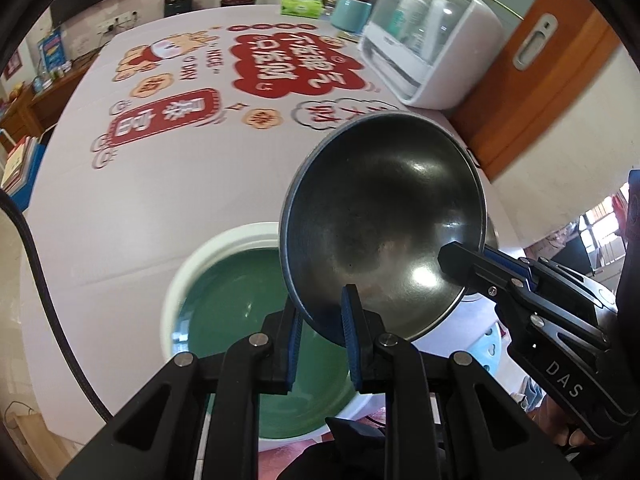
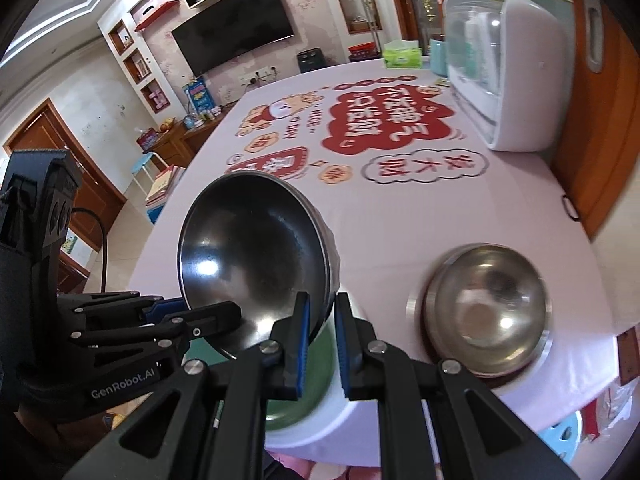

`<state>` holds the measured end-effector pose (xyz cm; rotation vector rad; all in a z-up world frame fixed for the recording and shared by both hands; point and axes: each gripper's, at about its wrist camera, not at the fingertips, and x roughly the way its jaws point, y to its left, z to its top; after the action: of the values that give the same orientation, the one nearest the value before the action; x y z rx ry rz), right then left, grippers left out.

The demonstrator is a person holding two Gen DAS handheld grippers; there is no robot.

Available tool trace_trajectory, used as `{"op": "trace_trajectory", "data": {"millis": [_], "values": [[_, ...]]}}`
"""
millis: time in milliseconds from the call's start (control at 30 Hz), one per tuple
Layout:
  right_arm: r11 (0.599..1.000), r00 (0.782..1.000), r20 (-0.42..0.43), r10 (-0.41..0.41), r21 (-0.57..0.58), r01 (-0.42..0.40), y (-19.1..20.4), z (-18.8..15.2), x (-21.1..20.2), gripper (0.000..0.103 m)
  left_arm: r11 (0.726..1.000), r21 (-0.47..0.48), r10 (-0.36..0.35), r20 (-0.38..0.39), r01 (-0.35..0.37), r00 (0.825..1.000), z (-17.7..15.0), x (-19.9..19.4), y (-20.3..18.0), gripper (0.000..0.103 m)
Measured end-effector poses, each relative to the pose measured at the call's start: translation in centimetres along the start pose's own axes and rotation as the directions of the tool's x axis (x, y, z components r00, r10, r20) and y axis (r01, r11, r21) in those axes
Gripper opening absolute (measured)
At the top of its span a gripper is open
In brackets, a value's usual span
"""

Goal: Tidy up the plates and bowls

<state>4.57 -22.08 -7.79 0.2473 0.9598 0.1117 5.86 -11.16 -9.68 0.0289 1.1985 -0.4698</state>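
Above green plate (image 1: 240,300), both tongs (image 1: 322,344) (image 2: 322,346) clamp steel bowl (image 1: 380,232), second bowl (image 2: 486,312) only rightward

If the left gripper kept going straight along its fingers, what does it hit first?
Beyond the steel bowl that the left gripper is shut on, probably the green plate directly below it, then the table. Depth is unclear.

Both grippers' fingers (image 1: 320,344) pinch a steel bowl (image 1: 380,216) above a green plate (image 1: 240,312).

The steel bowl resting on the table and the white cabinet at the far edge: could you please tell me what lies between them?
Nothing stands there. In the right wrist view, only printed tablecloth stretches between the resting steel bowl and the white cabinet.
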Motion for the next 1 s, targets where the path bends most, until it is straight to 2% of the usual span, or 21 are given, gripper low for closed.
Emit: {"op": "trace_trajectory", "data": {"millis": [533,1000], "values": [[0.994,0.995,-0.024,-0.094,-0.056,0.093,-8.9,-0.5,-2.7,0.012,0.997,0.028,-0.066,-0.020,0.066,0.998,1.6,5.0,-9.5,0.018],[0.993,0.989,-0.088,-0.118,-0.034,0.116,-14.1,-1.5,-2.7,0.013,0.996,0.019,-0.085,-0.110,0.087,0.990,1.9,9.2,-13.9,0.020]]}}
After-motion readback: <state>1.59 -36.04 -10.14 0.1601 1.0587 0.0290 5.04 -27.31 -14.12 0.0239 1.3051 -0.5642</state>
